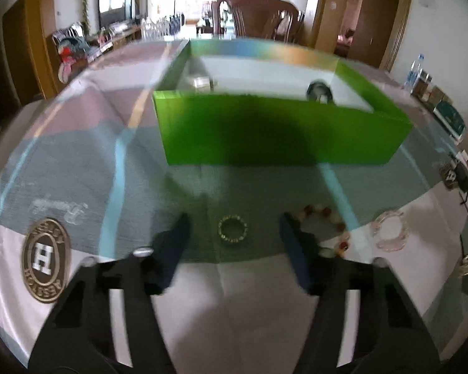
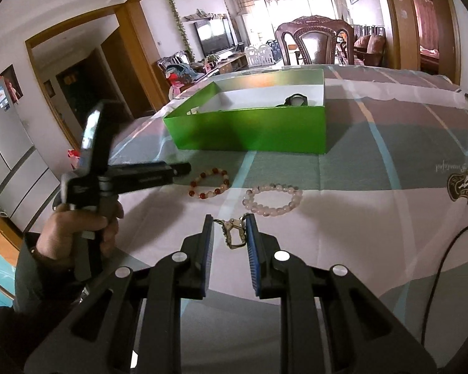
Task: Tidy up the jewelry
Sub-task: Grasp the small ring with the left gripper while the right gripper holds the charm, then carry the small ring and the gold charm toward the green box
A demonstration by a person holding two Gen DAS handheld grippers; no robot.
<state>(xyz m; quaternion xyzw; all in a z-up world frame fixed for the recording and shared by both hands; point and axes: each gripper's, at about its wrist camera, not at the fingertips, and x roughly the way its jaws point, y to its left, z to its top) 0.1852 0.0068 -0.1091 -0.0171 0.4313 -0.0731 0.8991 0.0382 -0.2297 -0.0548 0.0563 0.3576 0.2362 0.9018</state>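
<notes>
With its fingers wide, the left gripper frames a small gold ring on the table, needing descent and closing; the right gripper, fingers narrowed, straddles a metal clasp.

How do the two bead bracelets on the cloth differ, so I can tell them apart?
The red-and-cream bracelet alternates dark red and pale beads; the pink bracelet is one pale, translucent pink throughout. The red-and-cream bracelet lies nearer the green box and close to the left tool; the pink bracelet lies just ahead of the right tool. The pink loop looks wider. Both lie flat, ungripped.
</notes>
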